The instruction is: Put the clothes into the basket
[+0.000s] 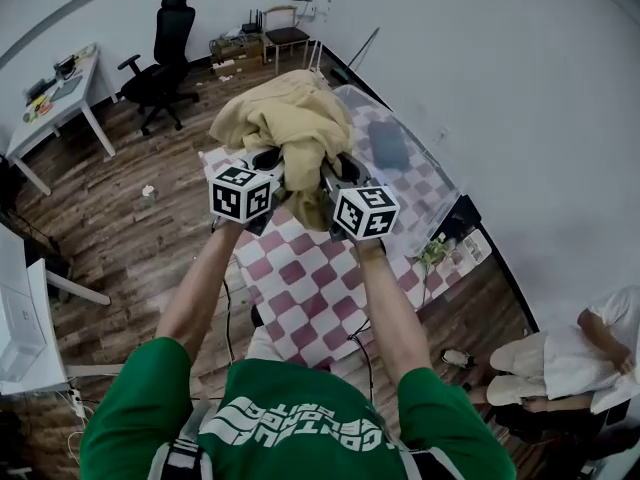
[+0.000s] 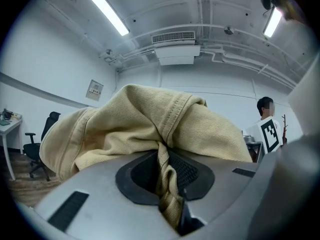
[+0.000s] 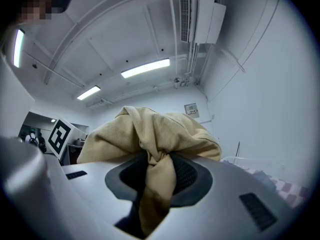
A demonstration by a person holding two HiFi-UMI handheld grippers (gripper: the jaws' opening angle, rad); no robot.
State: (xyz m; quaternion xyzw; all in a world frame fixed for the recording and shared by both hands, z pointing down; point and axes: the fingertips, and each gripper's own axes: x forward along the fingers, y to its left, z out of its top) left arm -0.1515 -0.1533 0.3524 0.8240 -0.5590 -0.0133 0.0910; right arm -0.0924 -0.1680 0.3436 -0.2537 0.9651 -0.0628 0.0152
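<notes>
Aloft, left hand-held gripper (image 2: 167, 176) and right hand-held gripper (image 3: 156, 176) clamp tan garment (image 1: 285, 118) over table (image 1: 318, 273).

- Left gripper (image 2: 167, 186): grey jaws clamped on a twisted fold of the tan ribbed-fabric garment (image 2: 150, 129).
- Garment bunched in a mound above the jaws, filling mid-frame.
- Black office chair (image 2: 42, 144) at far left, on wood floor.
- White ceiling air-conditioner unit (image 2: 173, 51) and long tube light (image 2: 106, 9) overhead.
- Person (image 2: 265, 109) in the background at right.
</notes>
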